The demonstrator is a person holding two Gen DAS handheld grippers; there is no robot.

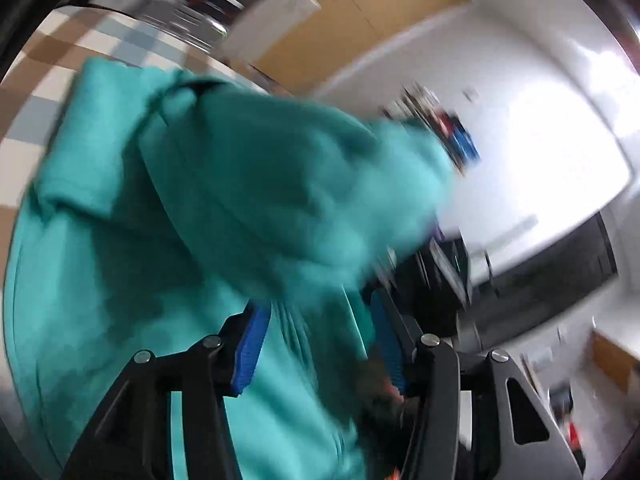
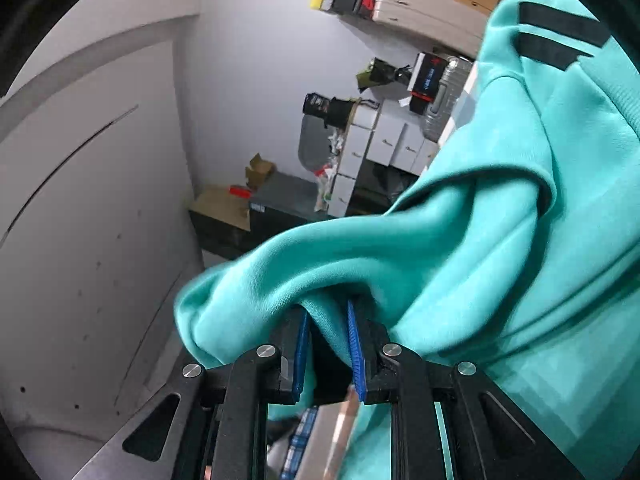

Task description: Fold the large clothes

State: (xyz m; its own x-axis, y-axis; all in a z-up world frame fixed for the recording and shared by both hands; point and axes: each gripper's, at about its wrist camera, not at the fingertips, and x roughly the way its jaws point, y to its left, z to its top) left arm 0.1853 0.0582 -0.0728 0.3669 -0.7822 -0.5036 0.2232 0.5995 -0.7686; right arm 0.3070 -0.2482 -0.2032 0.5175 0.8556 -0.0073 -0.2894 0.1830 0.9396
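A large teal garment point(image 1: 208, 200) with black stripes fills the left wrist view, blurred by motion and lifted in the air. My left gripper point(image 1: 320, 320) has its blue pads apart with teal cloth running between them. In the right wrist view the same garment point(image 2: 500, 240) hangs across the right side. My right gripper point(image 2: 328, 320) has its blue pads close together on a fold of the cloth and holds it up.
A checkered floor point(image 1: 80, 48) shows behind the garment. White walls point(image 2: 120, 160), stacked white boxes point(image 2: 384, 140), a dark cabinet point(image 2: 260, 216) and shelves with cases point(image 2: 400, 4) stand in the room beyond.
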